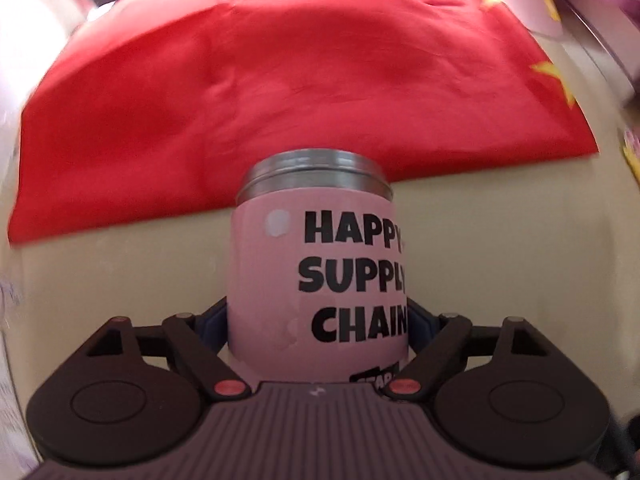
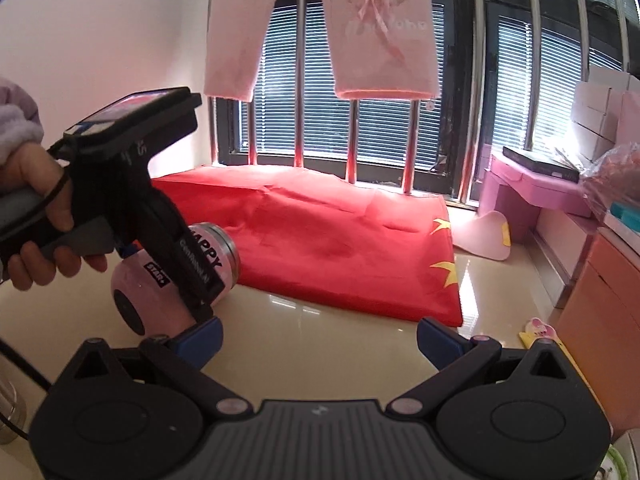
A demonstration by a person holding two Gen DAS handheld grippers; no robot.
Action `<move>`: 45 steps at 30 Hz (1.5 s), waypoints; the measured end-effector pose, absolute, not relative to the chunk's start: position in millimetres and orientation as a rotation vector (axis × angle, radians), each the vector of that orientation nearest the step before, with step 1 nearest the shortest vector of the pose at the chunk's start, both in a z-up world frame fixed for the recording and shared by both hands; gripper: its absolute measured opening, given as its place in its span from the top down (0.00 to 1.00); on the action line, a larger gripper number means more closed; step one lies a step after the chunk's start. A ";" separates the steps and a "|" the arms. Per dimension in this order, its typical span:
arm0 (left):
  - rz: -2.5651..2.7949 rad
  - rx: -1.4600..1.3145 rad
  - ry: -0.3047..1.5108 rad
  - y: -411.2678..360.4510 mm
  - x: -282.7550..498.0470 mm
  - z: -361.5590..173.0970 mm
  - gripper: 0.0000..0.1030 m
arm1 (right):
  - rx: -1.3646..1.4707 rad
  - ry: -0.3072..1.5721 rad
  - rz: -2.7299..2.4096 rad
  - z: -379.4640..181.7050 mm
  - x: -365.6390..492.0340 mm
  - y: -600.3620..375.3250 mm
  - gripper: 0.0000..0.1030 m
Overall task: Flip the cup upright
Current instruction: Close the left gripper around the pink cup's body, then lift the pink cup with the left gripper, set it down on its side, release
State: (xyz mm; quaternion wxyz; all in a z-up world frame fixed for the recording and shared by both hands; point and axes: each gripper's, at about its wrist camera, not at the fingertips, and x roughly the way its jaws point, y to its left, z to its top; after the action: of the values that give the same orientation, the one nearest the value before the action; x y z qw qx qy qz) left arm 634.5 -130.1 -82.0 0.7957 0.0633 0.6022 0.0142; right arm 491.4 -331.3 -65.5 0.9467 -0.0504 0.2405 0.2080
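Observation:
A pink cup [image 1: 280,280] with black lettering and a steel rim is held between the blue pads of my left gripper [image 1: 318,320], which is shut on its body. In the right wrist view the cup [image 2: 140,292] is tilted above the cream table, its steel mouth pointing right toward the red cloth and its base toward the camera, with the left gripper [image 2: 188,280] clamped across it. My right gripper [image 2: 320,340] is open and empty, low over the table, to the right of the cup.
A red flag cloth with yellow stars [image 2: 320,240] covers the back of the table [image 2: 320,344] below a barred window. Pink boxes [image 2: 532,188] and a pink heart-shaped pad [image 2: 484,236] sit at the right. An orange cabinet [image 2: 600,320] borders the right edge.

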 end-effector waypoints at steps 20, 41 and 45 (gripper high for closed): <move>-0.298 0.348 1.256 -235.7 457.0 -30.8 0.18 | -0.048 0.446 0.298 -31.4 353.5 -404.8 0.00; -0.422 0.549 1.186 -259.8 378.3 -67.8 0.15 | -0.068 0.567 0.259 -53.4 285.8 -417.1 0.00; -0.441 0.489 1.119 -252.4 370.2 -47.6 0.00 | -0.071 0.571 0.261 -49.6 284.3 -416.9 0.00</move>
State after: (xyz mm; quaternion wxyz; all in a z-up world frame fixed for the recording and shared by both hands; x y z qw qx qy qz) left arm 370.2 -252.4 -47.6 0.7966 0.2278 0.5209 -0.2054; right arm 284.3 -416.9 -49.6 0.9505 -0.0348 0.2809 0.1281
